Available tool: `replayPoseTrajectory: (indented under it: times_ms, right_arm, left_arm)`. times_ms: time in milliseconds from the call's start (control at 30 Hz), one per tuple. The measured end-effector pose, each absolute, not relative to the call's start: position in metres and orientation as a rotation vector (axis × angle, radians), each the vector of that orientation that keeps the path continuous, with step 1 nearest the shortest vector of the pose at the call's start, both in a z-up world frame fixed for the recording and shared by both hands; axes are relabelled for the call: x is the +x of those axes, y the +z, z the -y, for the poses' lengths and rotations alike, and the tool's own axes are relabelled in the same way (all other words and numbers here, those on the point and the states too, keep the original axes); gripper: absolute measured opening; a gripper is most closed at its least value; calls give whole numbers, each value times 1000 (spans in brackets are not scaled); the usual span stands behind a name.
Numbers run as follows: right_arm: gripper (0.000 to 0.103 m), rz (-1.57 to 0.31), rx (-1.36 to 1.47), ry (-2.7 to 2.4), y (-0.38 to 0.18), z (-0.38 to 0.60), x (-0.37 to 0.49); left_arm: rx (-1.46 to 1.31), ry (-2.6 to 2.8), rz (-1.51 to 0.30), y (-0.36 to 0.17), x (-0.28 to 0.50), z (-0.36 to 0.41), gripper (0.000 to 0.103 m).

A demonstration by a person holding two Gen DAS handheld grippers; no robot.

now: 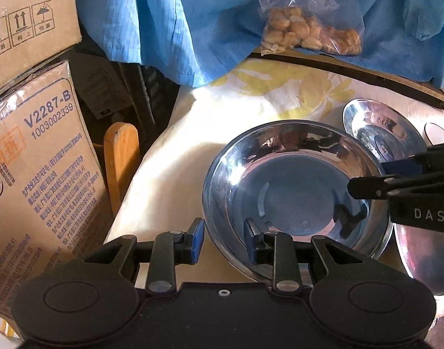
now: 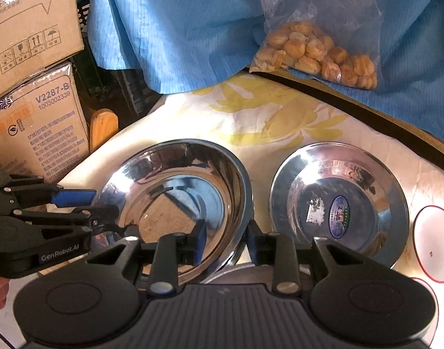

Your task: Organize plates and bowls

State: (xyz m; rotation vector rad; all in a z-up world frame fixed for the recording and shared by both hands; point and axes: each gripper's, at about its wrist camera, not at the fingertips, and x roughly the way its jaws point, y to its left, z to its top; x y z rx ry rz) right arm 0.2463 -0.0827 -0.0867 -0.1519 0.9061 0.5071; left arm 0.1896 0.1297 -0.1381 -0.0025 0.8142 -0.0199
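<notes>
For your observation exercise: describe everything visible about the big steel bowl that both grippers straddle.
The big steel bowl looks like polished, mirror-bright metal: round, deep, empty, upright on the flowered cloth, its near edge over another steel dish. The left gripper and right gripper each straddle its rim, one finger inside; pad contact is unclear. A stickered steel plate sits beside it.

Left gripper (image 1: 225, 240) and right gripper (image 2: 225, 242) both tilt steeply downward, each with its 2 fingers parted, straddling opposite rims of 1 steel bowl (image 2: 187, 197) without pressing.
</notes>
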Motion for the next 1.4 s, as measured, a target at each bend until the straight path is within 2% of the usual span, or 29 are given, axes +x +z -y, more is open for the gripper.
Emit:
replayPoseTrajectory:
  times_ms: [100, 367, 467, 567, 867, 1067, 1400]
  right_arm:
    - [38, -905, -142, 508, -87, 83, 247]
    - [51, -891, -104, 527, -82, 87, 245]
    - [57, -877, -84, 533, -78, 91, 244]
    - [59, -871, -68, 532, -74, 95, 245]
    - [74, -824, 18, 443, -47, 138, 242]
    - [79, -834, 101, 354, -40, 181, 246]
    - [85, -898, 223, 265, -52, 219, 257]
  left_arm:
    - [-11, -8, -819, -136, 190, -131, 35]
    - [-61, 12, -786, -120, 188, -139, 61]
    - [-61, 9, -769, -114, 189, -136, 68]
    - [-62, 3, -764, -109, 194, -130, 71]
    - [-41, -90, -727, -88, 221, -99, 90]
    - [9, -222, -711, -77, 261, -62, 94]
    - [167, -433, -786, -84, 322, -4, 99]
